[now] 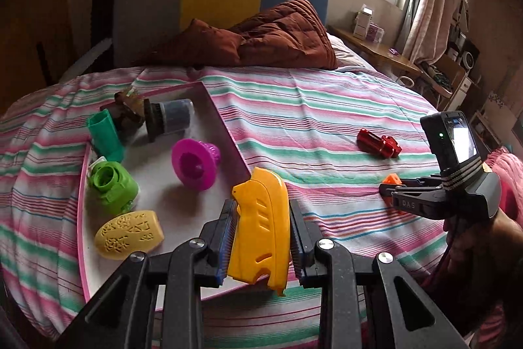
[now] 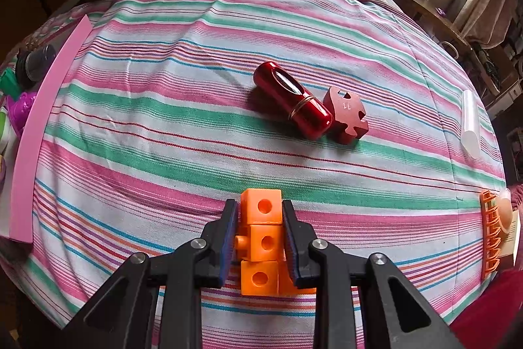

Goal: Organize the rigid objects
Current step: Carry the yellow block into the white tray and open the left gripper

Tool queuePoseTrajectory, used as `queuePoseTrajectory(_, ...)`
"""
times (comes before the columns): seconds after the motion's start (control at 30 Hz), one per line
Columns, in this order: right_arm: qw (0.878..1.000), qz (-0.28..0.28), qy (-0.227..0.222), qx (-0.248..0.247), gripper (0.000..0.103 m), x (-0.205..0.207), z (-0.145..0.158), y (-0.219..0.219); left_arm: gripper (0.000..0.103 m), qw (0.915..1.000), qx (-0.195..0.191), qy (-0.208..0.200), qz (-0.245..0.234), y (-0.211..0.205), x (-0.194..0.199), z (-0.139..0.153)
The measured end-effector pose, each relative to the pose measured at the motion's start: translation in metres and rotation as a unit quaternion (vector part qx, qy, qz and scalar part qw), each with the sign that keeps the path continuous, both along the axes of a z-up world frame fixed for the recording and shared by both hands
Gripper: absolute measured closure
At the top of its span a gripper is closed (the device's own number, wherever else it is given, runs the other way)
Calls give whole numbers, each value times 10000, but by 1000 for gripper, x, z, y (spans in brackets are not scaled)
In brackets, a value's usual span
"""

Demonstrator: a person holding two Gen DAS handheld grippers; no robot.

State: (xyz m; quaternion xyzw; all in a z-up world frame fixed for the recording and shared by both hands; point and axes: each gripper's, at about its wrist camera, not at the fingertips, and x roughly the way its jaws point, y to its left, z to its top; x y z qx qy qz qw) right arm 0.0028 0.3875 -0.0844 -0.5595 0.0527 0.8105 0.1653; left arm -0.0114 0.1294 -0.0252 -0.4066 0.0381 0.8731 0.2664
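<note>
Your striped bed [image 1: 327, 107] fills both views, the pink-rimmed tray [image 1: 225, 120] at left. Your left claw [image 1: 261, 237] is clamped on the yellow shell [image 1: 261, 228] — lower centre; your right claw [image 2: 260, 237] grips the orange blocks [image 2: 261, 218].

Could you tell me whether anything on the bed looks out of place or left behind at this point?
Nothing looks damaged or spilled. The red cylinder and the dark red notched block lie loose on the striped sheet, touching each other, well outside the pink-rimmed tray where the other pieces sit.
</note>
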Motion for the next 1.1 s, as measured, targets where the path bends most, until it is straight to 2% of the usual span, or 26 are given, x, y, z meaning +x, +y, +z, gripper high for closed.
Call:
queuePoseTrajectory(0.23, 10000, 14, 1, 8, 76, 0, 0, 0, 73, 9956, 426, -293, 776, -74, -23, -2)
queuePoseTrajectory(0.43, 10000, 28, 3, 17, 76, 0, 0, -1, 73, 9903, 427, -468, 1233, -125, -28, -15)
queuePoseTrajectory(0.7, 10000, 56, 8, 19, 76, -1, 0, -1, 73, 9949, 317, -483, 826, -117, -18, -25)
queuePoseTrajectory(0.9, 10000, 72, 10, 22, 76, -3, -1, -2, 73, 9964, 278, -500, 623, -105, -27, -26)
queuePoseTrajectory(1.1, 10000, 82, 11, 30, 76, -4, -1, -3, 73, 9986, 175, -454, 218, -87, -32, -25)
